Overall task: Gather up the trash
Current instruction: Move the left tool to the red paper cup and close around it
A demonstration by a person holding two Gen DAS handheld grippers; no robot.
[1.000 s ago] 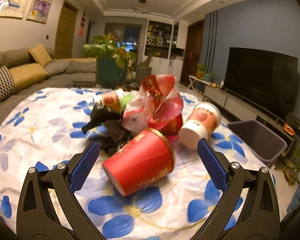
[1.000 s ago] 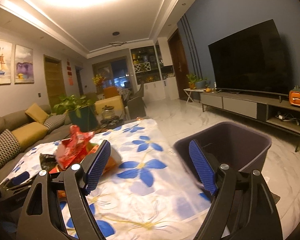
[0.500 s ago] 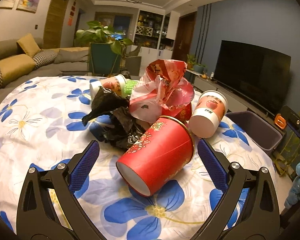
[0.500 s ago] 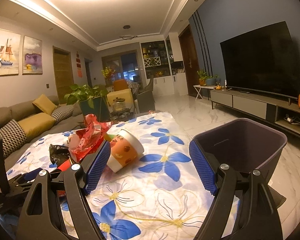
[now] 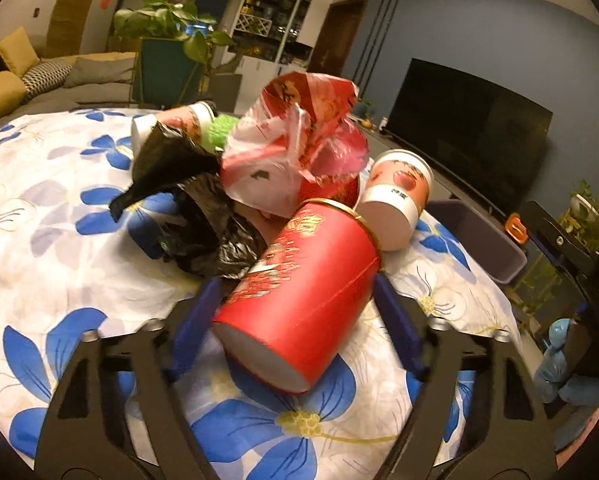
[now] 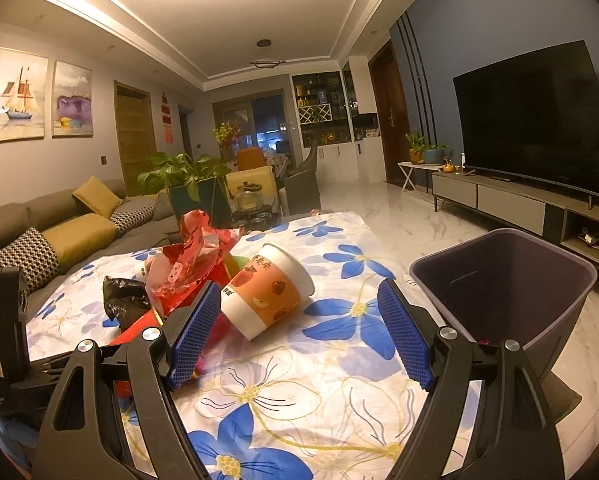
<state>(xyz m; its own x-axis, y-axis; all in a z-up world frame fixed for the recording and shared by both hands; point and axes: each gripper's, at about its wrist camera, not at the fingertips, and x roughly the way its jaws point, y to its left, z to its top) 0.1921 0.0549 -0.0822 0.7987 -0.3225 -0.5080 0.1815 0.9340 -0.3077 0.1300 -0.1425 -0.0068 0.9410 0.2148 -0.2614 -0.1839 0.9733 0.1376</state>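
Note:
A red paper cup (image 5: 299, 292) lies on its side on the flowered tablecloth (image 5: 59, 216). My left gripper (image 5: 297, 320) has a blue pad against each side of it, shut on it. Behind it sits a trash heap: a black bag (image 5: 195, 208), a red and white plastic bag (image 5: 299, 140), a fruit-print cup (image 5: 399, 196) and another cup (image 5: 179, 124). My right gripper (image 6: 299, 336) is open over the cloth. The fruit-print cup (image 6: 267, 292) lies just ahead of its left finger. A purple bin (image 6: 507, 292) stands beside the table's right edge.
The bin (image 5: 479, 236) also shows past the table's far right edge in the left wrist view. A sofa (image 6: 59, 240) and a potted plant (image 6: 183, 176) lie beyond the table to the left. A TV unit (image 6: 519, 200) lines the right wall across a marble floor.
My left gripper moved forward around the red cup and its fingers came in against it. My right gripper dropped and turned toward the table, bringing the fruit-print cup close.

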